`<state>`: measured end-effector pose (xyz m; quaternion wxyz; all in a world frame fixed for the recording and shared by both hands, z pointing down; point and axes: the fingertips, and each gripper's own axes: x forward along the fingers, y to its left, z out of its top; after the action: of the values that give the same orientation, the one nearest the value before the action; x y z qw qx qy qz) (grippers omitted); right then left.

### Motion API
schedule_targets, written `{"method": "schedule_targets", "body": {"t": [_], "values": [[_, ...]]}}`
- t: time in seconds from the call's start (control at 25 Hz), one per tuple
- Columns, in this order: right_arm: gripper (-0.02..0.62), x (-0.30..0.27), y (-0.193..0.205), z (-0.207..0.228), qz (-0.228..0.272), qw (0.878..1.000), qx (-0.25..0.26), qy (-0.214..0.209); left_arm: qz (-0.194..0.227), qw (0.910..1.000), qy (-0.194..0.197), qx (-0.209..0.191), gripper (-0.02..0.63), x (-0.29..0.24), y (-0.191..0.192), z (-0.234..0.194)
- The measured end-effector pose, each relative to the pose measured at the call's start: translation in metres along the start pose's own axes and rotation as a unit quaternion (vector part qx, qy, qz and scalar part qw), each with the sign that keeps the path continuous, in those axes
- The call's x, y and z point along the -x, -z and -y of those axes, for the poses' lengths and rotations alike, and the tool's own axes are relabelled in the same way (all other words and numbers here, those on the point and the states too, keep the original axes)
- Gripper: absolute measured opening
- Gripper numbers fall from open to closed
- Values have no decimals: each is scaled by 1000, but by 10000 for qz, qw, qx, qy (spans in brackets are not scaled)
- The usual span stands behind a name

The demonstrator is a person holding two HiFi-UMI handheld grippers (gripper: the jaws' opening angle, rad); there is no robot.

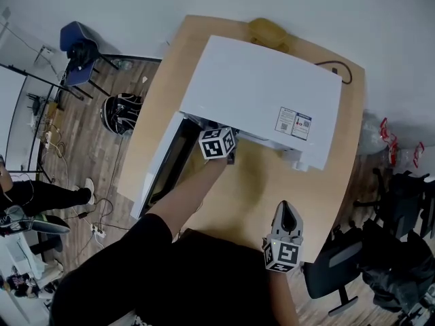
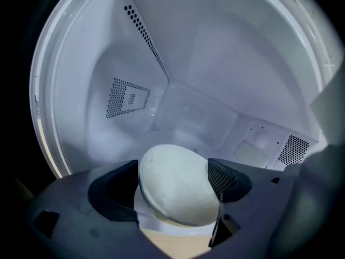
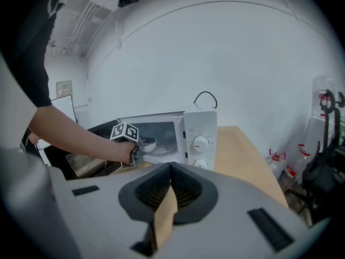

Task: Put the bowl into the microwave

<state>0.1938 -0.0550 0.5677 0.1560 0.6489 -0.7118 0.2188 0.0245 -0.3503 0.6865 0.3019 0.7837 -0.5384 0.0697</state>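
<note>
Left hand-held gripper (image 2: 173, 169) reaches into the cavity of the white box-shaped microwave (image 1: 265, 100), whose door is swung open. Its jaws stand wide apart. The pale off-white round bowl (image 2: 178, 193) sits between them, apparently tilted, low in the cavity and seemingly resting on its floor. Pads look clear of it; nothing gripped. Right hand-held gripper (image 3: 171, 171) idle over the pale wooden surface (image 1: 272, 189), jaws closed together, empty. Bowl judged rigid and smooth, likely ceramic: some weight, slippery on the curved wall, chips if knocked. Best hold: across the rim, one pad inside, one outside
</note>
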Motion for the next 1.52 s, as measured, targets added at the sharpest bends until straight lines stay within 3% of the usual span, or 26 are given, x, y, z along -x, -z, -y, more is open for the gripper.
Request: {"method": "schedule_targets", "body": {"t": [0.2,0.36,0.52,0.76,1.52], "values": [[60,0,-5,-8,36,10000,-23,-36,219,9996,149,112,371,10,-7,-1],[60,1,-12,-9,99,9990,-428,-21,376,9984,357,220,371,20,-13,-1],[60,-1,-21,-14,185,9992,-350,-36,279,9973,630,-241,371,29,-7,12],[60,0,-21,-20,187,9995,-255,-56,38,9941,502,-962,371,33,6,9],[60,6,-16,-4,185,9993,-313,101,-177,9901,615,-1247,370,24,15,32]]}}
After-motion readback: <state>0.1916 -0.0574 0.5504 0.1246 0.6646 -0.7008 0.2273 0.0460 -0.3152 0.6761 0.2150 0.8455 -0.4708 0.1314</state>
